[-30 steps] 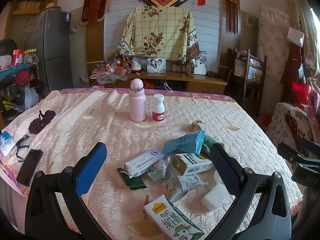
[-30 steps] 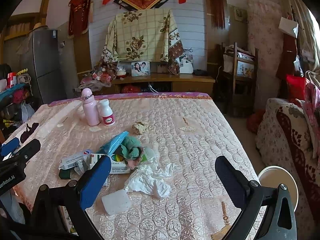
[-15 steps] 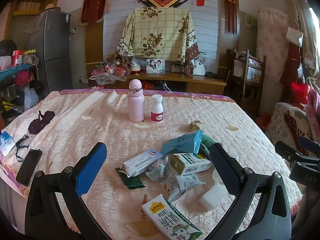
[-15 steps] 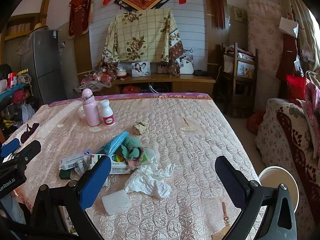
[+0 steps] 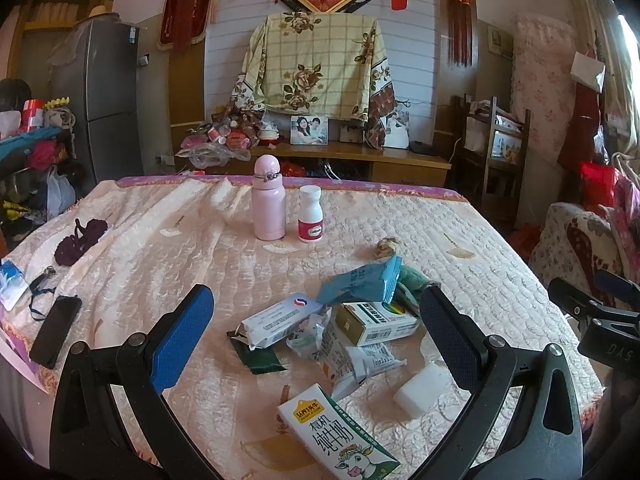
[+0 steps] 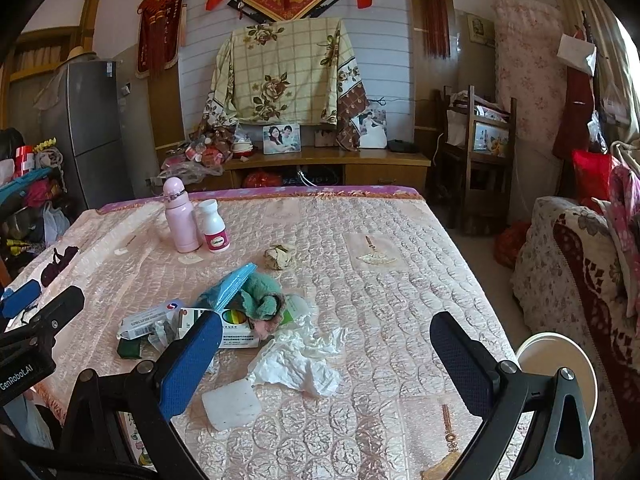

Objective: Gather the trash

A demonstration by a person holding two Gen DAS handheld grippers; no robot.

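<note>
Left wrist view: trash pile (image 5: 340,328) lay mid-table, milk carton (image 5: 336,436) nearest.
Progress: apparently nothing collected; all remained.
Left gripper (image 5: 316,334): released, empty, above the pile.
Right gripper (image 6: 326,364): released, empty, over crumpled tissue (image 6: 300,360).
Surface: pink quilted cover (image 6: 400,280); pink bottle (image 5: 269,204) upright beyond.
Room: cluttered; white bin (image 6: 560,368) beside the table.

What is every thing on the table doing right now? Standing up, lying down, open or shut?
Left gripper: open, empty.
Right gripper: open, empty.
Pink flask: upright, capped.
White pill bottle with pink label: upright, capped.
Green-and-white milk carton: lying flat.
Crumpled white tissue: lying loose.
Blue wrapper: torn open, on the pile.
Black phone: lying flat.
</note>
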